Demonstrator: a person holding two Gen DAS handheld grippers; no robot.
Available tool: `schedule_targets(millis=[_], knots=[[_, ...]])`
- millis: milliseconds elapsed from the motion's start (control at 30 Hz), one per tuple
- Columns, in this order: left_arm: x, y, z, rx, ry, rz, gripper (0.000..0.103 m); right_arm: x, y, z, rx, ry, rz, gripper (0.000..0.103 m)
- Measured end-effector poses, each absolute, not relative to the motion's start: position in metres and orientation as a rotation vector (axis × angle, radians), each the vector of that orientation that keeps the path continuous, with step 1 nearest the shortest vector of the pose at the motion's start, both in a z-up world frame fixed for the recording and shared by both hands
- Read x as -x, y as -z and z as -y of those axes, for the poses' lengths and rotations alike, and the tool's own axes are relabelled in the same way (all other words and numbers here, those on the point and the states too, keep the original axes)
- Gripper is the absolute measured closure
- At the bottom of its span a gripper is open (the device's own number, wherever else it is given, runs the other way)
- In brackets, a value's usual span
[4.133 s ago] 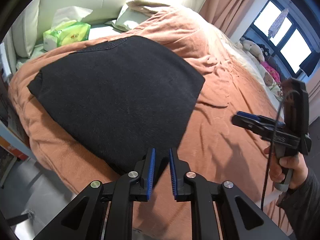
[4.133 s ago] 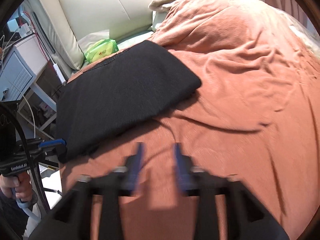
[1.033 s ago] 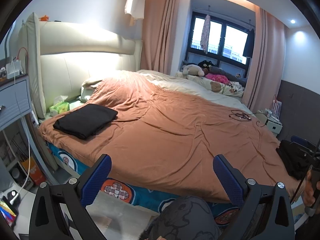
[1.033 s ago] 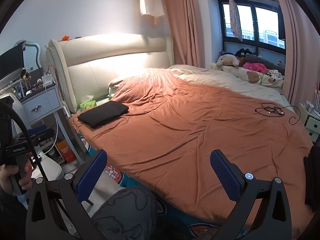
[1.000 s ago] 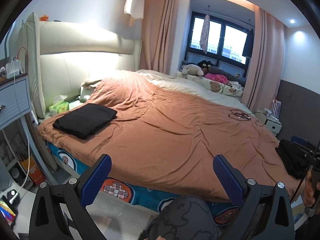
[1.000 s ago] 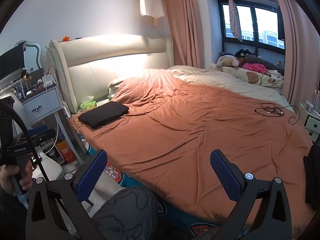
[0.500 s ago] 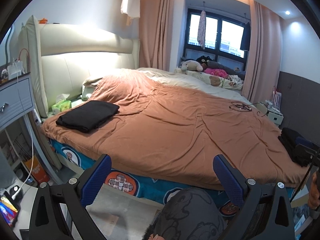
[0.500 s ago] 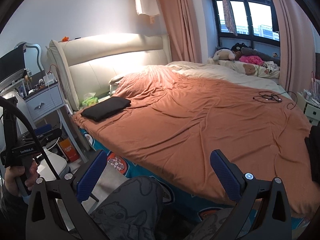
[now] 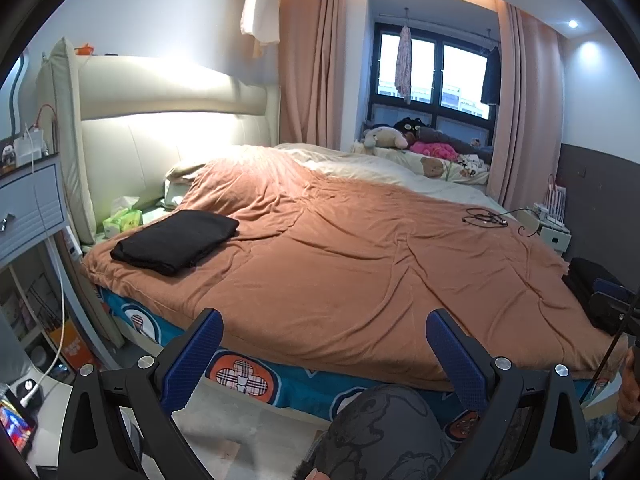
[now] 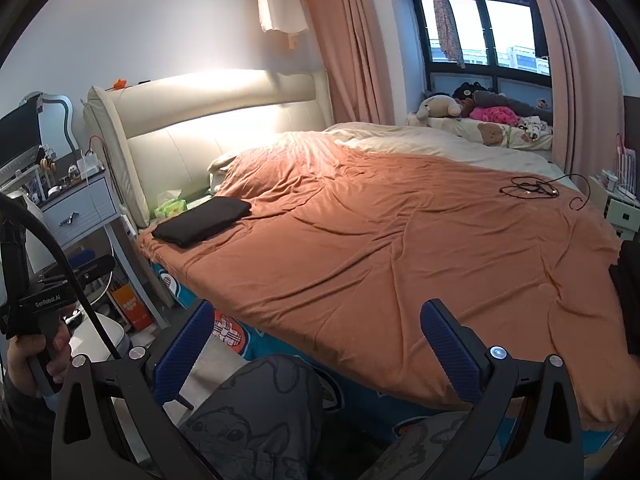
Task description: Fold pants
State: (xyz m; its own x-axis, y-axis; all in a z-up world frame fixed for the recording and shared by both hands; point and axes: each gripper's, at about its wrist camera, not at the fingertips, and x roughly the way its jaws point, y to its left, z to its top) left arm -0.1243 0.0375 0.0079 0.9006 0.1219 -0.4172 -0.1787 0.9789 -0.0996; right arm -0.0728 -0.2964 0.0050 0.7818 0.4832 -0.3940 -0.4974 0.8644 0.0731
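The black pants (image 9: 176, 241) lie folded in a flat rectangle on the near left corner of the orange bedspread (image 9: 360, 264), close to the headboard; the right wrist view shows the pants (image 10: 203, 221) there too. My left gripper (image 9: 324, 354) is wide open with nothing between its blue pads, well back from the bed. Equally wide open and empty is my right gripper (image 10: 316, 344). More dark clothing (image 9: 592, 288) lies piled at the bed's right corner. The person's patterned grey knee (image 10: 256, 412) sits below both grippers.
A green tissue pack (image 9: 122, 220) sits by the headboard (image 9: 160, 132). A grey nightstand (image 10: 80, 208) stands left of the bed, with clutter on the floor below. A black cable (image 9: 486, 218) lies on the bedspread's far right. Stuffed toys (image 10: 460, 110) line the window side.
Four seconds ago both grippers were nearly shut right at the folded pants. Both have since pulled far back from the bed and opened wide. Over the last second the views dropped slightly lower.
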Motion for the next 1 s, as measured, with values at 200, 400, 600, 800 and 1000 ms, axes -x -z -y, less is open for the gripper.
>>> schedule_targets(millis=[200, 400, 600, 800, 1000], knots=[[0.117, -0.004, -0.039, 0.138, -0.167, -0.431, 0.001, 0.066, -0.002, 0.295, 0.04, -0.534, -0.426, 0.0], [0.111, -0.002, -0.04, 0.141, -0.177, -0.437, 0.001, 0.058, -0.004, 0.296, 0.034, -0.537, -0.43, 0.0], [0.106, 0.002, -0.042, 0.142, -0.182, -0.441, 0.001, 0.051, -0.002, 0.298, 0.028, -0.538, -0.445, 0.0], [0.103, 0.008, -0.043, 0.163, -0.179, -0.456, 0.001, 0.049, -0.005, 0.296, 0.035, -0.537, -0.446, 0.0], [0.105, 0.008, -0.042, 0.162, -0.18, -0.45, 0.001, 0.05, -0.006, 0.298, 0.03, -0.54, -0.449, 0.0]])
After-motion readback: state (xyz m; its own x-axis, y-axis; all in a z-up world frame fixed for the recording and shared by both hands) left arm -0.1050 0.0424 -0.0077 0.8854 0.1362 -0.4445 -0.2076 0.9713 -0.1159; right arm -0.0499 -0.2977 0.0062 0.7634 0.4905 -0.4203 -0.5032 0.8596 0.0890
